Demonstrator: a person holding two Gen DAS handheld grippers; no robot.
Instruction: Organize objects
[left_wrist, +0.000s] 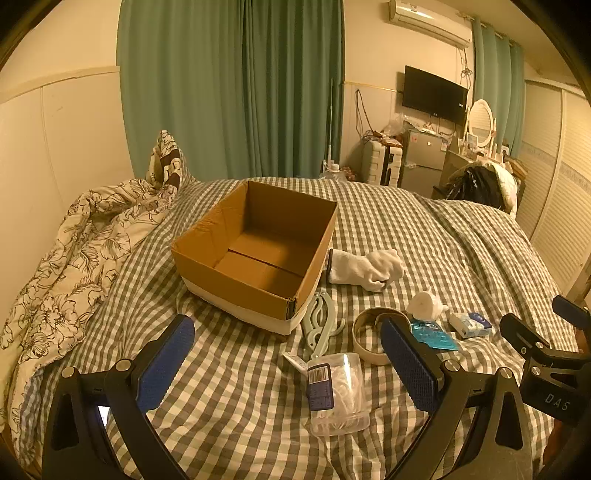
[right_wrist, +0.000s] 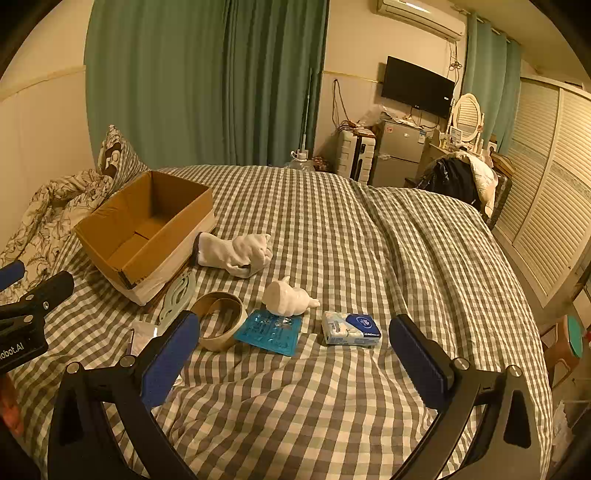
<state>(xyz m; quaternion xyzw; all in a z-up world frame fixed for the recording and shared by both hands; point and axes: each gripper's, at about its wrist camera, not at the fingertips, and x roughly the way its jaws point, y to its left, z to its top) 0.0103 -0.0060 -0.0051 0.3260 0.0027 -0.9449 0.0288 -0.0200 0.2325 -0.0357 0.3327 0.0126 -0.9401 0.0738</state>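
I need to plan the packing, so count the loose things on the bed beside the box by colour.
White: 3, sock, figurine, tissue pack
Blue: 1, blister pack
Pale green: 1, hanger
Tan: 1, tape ring
Clear: 1, cup
Total: 7

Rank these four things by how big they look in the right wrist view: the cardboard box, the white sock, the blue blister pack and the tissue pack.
1. cardboard box, clearly largest.
2. white sock.
3. blue blister pack and tissue pack: they look alike in size, so no ranking between them. Both lie nearer the camera than the sock, which may flatter them.
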